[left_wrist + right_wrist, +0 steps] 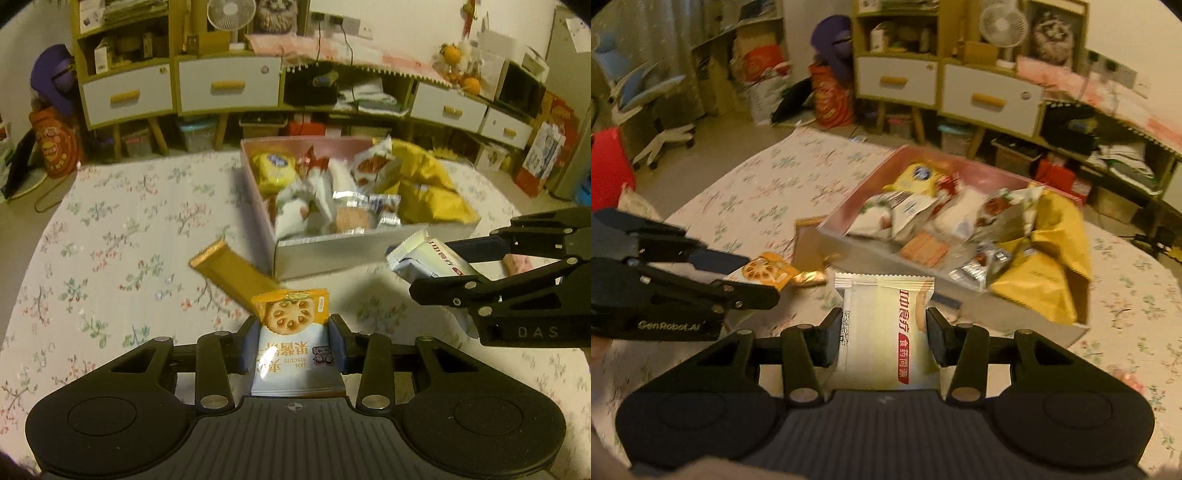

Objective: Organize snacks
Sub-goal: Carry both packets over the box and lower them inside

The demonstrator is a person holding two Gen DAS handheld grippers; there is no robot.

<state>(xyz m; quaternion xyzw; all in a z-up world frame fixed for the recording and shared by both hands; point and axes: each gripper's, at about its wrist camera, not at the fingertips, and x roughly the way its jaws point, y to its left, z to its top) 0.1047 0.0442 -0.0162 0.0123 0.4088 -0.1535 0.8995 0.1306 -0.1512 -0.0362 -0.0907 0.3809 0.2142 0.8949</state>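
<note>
Left tongs (293,345) grip one jam biscuit packet (291,332); right tongs (884,341) grip one white packet (886,332); one box (332,251).

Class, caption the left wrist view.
Left gripper holds a biscuit packet before a full snack box.

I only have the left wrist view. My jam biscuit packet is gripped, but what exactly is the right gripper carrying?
Observer: The right gripper is shut on a white snack packet with red lettering down a strip on its front.
Operator: Does the big yellow bag stay inside the box?
Observer: No, the yellow bag spills over the near corner of the box.
Operator: Anything left of my gripper that I can't see?
Observer: A red box sits at the table's edge beyond the left gripper.
</note>
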